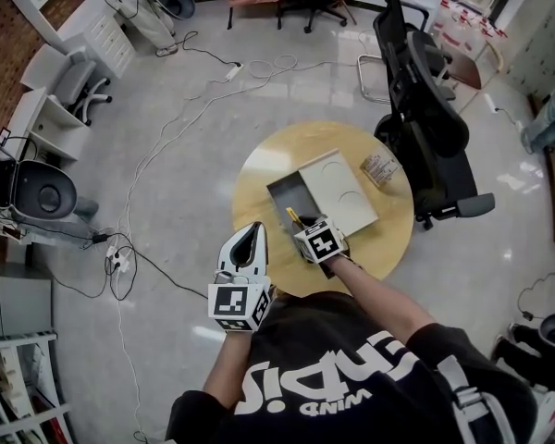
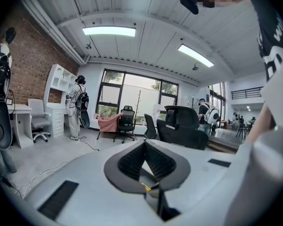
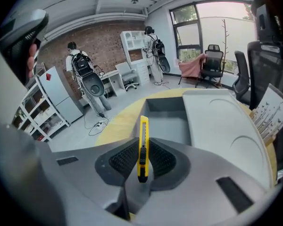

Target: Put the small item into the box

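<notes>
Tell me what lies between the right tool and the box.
Only the yellow utility knife clamped in the right tool, pointing at the open grey box. Otherwise bare, shown in the right gripper view.

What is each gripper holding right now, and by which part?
The right gripper clamps a slim yellow plastic utility knife by its rear half, around the dark slider. The left gripper holds nothing.

Large white lettering runs across the person's black shirt (image 1: 351, 377), but it is upside down in the head view and cannot be read. The cubes of the left gripper (image 1: 252, 229) and right gripper (image 1: 298, 218) bear square black-and-white markers. The packet (image 1: 381, 168) carries print too small to read.
</notes>
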Action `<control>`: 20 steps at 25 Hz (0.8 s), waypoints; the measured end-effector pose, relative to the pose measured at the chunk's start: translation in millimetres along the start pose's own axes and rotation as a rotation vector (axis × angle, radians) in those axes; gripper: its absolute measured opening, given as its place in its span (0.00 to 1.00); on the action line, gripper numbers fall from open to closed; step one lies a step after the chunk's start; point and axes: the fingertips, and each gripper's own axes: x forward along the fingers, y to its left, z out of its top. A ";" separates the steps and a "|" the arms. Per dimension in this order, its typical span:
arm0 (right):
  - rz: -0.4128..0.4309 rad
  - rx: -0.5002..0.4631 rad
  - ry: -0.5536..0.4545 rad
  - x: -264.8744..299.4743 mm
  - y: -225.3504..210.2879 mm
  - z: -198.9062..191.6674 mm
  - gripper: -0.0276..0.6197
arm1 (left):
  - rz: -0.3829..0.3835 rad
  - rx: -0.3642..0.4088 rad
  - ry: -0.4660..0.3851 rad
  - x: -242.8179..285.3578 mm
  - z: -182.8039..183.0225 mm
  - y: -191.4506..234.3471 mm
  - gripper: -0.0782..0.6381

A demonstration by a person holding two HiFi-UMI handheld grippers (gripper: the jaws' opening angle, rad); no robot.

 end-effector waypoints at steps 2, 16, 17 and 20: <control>0.000 0.011 0.044 4.0 2.6 -3.8 0.13 | 0.000 0.000 0.001 0.3 0.5 1.1 0.12; -0.071 -0.050 0.195 24.5 -6.4 -15.9 0.13 | 0.021 -0.007 0.001 -2.0 -0.7 10.1 0.12; -0.071 -0.051 0.203 25.6 -6.9 -17.0 0.13 | 0.023 -0.007 0.001 -2.2 -1.4 10.4 0.12; -0.077 -0.065 0.227 28.9 -7.8 -19.4 0.13 | 0.027 -0.006 0.002 -1.8 -2.4 12.0 0.12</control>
